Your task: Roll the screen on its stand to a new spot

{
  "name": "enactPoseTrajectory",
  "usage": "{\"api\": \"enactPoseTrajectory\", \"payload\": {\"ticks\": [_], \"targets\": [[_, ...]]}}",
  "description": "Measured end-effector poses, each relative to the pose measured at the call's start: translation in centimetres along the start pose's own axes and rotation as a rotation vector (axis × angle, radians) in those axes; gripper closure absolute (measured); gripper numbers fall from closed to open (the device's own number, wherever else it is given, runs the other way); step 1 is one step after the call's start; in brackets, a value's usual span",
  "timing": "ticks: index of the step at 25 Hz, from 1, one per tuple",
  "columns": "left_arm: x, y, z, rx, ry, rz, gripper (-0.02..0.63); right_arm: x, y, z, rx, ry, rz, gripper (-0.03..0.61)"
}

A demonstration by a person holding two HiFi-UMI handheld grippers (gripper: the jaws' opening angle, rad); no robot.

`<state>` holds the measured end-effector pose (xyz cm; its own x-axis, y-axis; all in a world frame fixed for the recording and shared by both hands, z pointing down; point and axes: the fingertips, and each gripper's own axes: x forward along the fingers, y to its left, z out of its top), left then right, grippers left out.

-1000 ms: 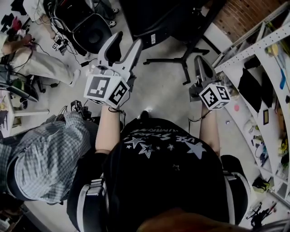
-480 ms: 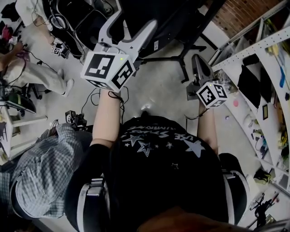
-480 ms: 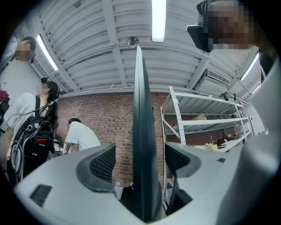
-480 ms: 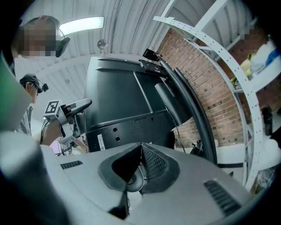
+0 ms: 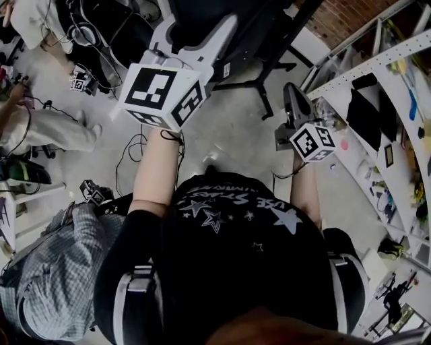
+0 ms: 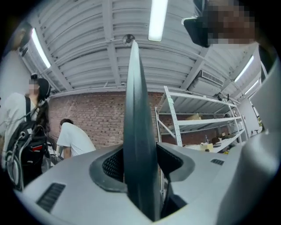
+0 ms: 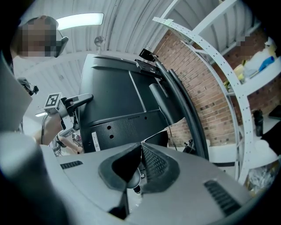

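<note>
The screen [image 7: 115, 103] is a large black panel seen from behind, mounted on a dark pole [image 7: 163, 104] above a stand with black legs [image 5: 259, 79]. In the left gripper view its thin dark edge [image 6: 137, 132] stands upright between the jaws. My left gripper [image 5: 199, 32] is raised at that edge, its jaws have just been closing, and both pads sit against it. My right gripper [image 5: 293, 93] hangs lower on the right, short of the stand. Its jaws meet at the tips with nothing between them [image 7: 141, 147].
White metal shelving [image 5: 377, 74] with small items runs down the right side, in front of a brick wall [image 5: 337, 17]. A person in a checked shirt [image 5: 47, 269] stands close on my left. Another person [image 5: 40, 128], cables [image 5: 135, 145] and dark gear [image 5: 114, 34] fill the left.
My left gripper has risen and moved forward to the screen, spread its jaws wide, then drawn them in on the screen's edge. The right gripper has stayed almost in place.
</note>
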<state>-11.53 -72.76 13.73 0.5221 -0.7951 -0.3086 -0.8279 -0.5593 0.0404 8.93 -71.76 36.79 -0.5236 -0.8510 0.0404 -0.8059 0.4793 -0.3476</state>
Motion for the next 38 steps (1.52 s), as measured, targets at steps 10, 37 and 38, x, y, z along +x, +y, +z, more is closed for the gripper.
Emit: {"api": "enactPoseTrajectory", "payload": {"ticks": [10,37,38], "targets": [[0.1,-2.1,-1.9,0.016,-0.018,-0.020,0.399,-2.5,-1.8,-1.1,-0.017,0.006,-0.038,0.571],[-9.6,-10.2,0.5,0.037,-0.076,0.040,0.400,-17.0,-2.4,-3.6,0.024,0.003,-0.089,0.571],[-10.1,-10.7,0.6,0.039,-0.076,0.042,0.400,-17.8,-2.3,-3.7,0.023,0.003,-0.085,0.571]]}}
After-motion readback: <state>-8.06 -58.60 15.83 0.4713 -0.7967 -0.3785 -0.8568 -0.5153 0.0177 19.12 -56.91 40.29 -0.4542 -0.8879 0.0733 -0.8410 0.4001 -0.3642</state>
